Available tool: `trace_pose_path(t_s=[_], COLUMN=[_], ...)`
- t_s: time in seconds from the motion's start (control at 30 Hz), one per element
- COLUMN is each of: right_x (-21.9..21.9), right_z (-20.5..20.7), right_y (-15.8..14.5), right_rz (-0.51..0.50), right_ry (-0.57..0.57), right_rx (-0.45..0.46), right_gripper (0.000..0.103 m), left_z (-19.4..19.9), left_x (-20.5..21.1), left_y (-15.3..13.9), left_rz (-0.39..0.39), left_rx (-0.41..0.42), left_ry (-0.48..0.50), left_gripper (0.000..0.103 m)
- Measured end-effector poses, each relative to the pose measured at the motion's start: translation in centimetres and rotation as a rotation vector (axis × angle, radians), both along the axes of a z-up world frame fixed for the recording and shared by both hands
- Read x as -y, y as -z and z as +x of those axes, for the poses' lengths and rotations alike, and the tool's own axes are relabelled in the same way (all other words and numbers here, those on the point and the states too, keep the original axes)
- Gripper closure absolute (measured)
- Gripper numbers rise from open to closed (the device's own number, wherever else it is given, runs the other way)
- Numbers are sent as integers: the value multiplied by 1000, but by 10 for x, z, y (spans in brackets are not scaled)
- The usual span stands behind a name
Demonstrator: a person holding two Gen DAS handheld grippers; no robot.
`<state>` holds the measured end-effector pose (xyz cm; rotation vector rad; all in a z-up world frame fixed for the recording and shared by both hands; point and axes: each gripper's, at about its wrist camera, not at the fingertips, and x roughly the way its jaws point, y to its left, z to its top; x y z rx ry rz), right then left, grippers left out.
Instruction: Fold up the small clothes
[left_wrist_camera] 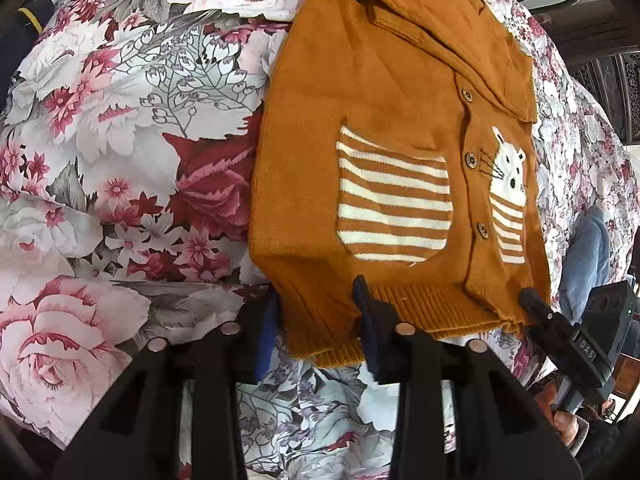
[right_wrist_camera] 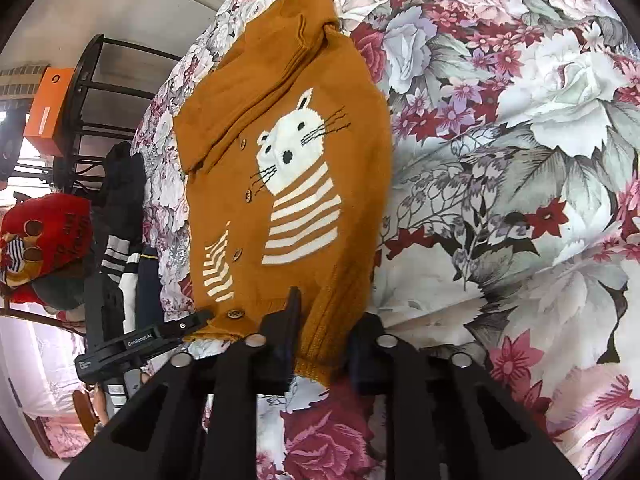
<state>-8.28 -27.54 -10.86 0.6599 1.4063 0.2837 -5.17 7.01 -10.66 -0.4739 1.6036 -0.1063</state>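
- Left tongs point(left_wrist_camera: 318, 320): narrowed onto the ribbed hem of the cardigan point(left_wrist_camera: 384, 152), hem fabric pinched between the blue pads at one bottom corner.
- Right tongs point(right_wrist_camera: 324, 344): narrowed likewise, clamped on the hem at the opposite bottom corner; visible from the left wrist as a black tip on the hem edge.
- Cardigan location: flat on the floral bedspread point(left_wrist_camera: 120, 140), reaching forward and away from both tongs, hem nearest, hood farthest.
- Probable step: lifting the hem toward the hood for a crosswise fold.
- Risk, shallow grip: only the rib edge sits between the pads; knit likely to slip free under tension, dropping one corner and skewing the fold.
- Risk, single layer: possible capture of the front panel alone; back panel then stays down and the garment opens instead of folding.
- Risk, bedspread pickup: pads close to the cover beneath; soft cover may be caught and lifted along.
- Risk, uneven travel: unequal lift between the tongs twists the hem line.
- Appearance: mustard-brown knit, buttoned front with dark round buttons, striped pocket point(left_wrist_camera: 394, 204) on one side, white cat motif point(right_wrist_camera: 292, 148) with whiskers and striped body on the other.
- Sleeve folded across the chest ahead of the tongs; hood slightly rumpled.
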Motion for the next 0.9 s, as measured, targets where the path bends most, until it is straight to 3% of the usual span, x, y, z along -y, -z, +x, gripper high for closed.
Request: trace_pose_path(t_s=[0.17, 0.23, 0.43, 0.53, 0.63, 0.9], right_x=[3, 2, 5, 8, 10, 11], right_z=[-1, -1, 12, 20, 27, 33], right_y=[-9, -14, -35, -45, -49, -66], right_rz=[18, 19, 65, 77, 96, 43], right_ry=[19, 20, 60, 82, 97, 84], right_rx=[30, 44, 104, 159, 156, 192], right_gripper=[94, 95, 96, 96, 96, 96], left_z=[0, 1, 13, 19, 25, 46], left_x=[3, 4, 1, 5, 11, 14], left_y=[-12, -19, -42, -53, -64, -80], left_rz=[2, -6, -54, -13, 37, 58], left_rx=[41, 60, 151, 194, 220, 251], left_ry=[14, 19, -10, 7, 42, 51], left_gripper=[90, 92, 93, 93, 93, 93])
